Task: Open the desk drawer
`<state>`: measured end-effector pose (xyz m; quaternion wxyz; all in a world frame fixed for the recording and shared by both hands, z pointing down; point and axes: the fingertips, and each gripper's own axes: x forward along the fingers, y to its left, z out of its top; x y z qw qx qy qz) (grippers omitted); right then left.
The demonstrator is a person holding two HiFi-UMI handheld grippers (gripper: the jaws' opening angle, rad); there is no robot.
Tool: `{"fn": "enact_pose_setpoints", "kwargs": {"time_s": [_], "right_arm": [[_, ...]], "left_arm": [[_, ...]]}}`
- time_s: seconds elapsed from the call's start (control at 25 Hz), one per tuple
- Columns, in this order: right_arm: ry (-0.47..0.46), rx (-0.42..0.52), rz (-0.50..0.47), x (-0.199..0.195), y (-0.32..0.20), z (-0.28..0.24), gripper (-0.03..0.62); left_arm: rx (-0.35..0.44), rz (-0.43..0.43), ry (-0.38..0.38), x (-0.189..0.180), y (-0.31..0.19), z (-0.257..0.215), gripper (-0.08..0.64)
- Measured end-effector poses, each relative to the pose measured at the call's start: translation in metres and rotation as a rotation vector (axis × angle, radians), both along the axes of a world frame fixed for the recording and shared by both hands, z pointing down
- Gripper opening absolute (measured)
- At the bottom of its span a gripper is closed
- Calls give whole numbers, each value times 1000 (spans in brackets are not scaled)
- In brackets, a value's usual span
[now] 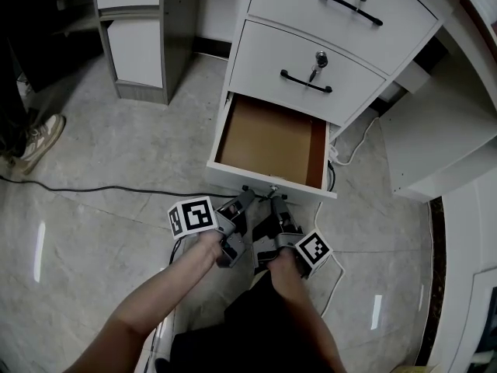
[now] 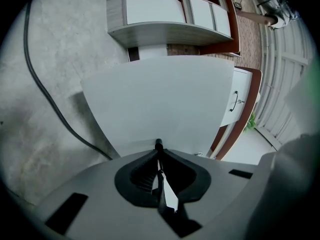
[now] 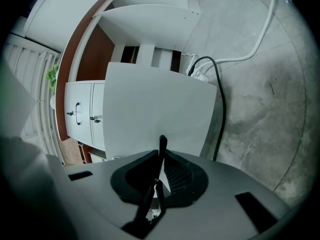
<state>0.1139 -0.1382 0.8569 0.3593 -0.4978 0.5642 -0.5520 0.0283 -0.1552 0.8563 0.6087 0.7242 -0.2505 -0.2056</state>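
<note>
Floor (image 1: 101,154): grey marbled tile. A black cable (image 1: 93,189) runs across it at the left, and a white cable (image 1: 361,142) lies at the right of the pedestal.

Desk pedestal (image 1: 248,10): white, with three drawers. The top drawer (image 1: 342,10) and middle drawer (image 1: 303,61) are shut, each with a black bar handle and a key in its lock.

Bottom drawer (image 1: 220,134): stands open toward the person, its brown inside bare. Its white front panel (image 1: 233,179) is the edge nearest the grippers.

Handle (image 2: 158,144): a thin black bar on the front panel, seen end-on between the jaws in both gripper views.

Left gripper (image 1: 247,196): level, jaws closed on the handle, with the panel filling the view just beyond.

Right gripper (image 1: 276,204): just beside the left and touching or nearly touching it, jaws likewise clamped on the handle.

Edges and room: open tile lies to the left of the drawer. A second white cabinet (image 1: 136,45) stands well apart at the upper left. A white panel (image 1: 435,146) stands near the drawer's right side. A shoe (image 1: 39,142) shows at the far left. The person's legs are directly behind the grippers.
</note>
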Motion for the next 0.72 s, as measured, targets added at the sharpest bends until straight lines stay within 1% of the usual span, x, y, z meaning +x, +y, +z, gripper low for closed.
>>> {"fn": "enact_pose_setpoints", "kwargs": {"time_s": [0.24, 0.36, 0.56, 0.64, 0.72], "right_arm": [[5, -31, 0, -2, 3, 13, 44], [47, -22, -9, -2, 1, 14, 44], [134, -4, -41, -4, 1, 11, 48], [160, 4, -36, -1, 0, 9, 60], [213, 15, -33, 2, 1, 7, 92]], "left_arm": [[-4, 4, -41, -1, 4, 14, 35], [22, 9, -55, 0, 3, 14, 35], [60, 30, -99, -1, 5, 13, 37], [78, 38, -140, -2, 6, 13, 38], [102, 61, -202, -3, 11, 13, 38]]}}
